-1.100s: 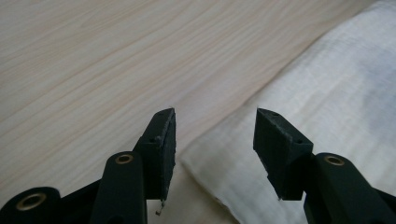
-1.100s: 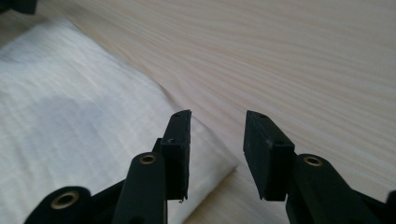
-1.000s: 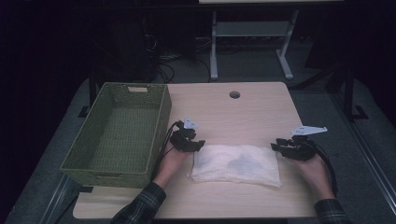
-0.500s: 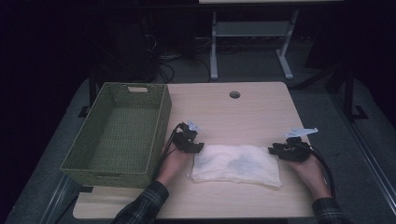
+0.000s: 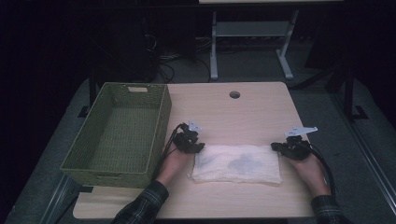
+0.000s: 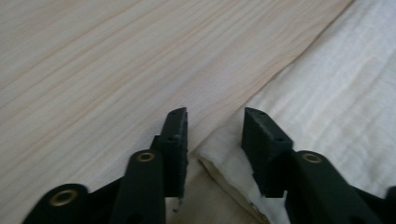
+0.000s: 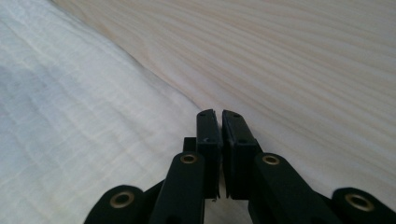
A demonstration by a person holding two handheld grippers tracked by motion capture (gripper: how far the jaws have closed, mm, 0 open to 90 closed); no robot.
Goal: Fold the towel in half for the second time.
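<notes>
Just closing, both: right claw (image 7: 220, 114) pressed together beside cloth (image 5: 237, 163) corner, left claw (image 6: 215, 116) spread astride its edge. Gripping corners; next, pinch, lift.

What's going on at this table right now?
A person works a folded white cloth on a wooden table with two handheld grippers. The left gripper sits at the cloth's corner, jaws apart and just closing. The right gripper has just closed at the opposite edge; whether it pinches fabric is unclear. A green basket stands beside the cloth.
</notes>
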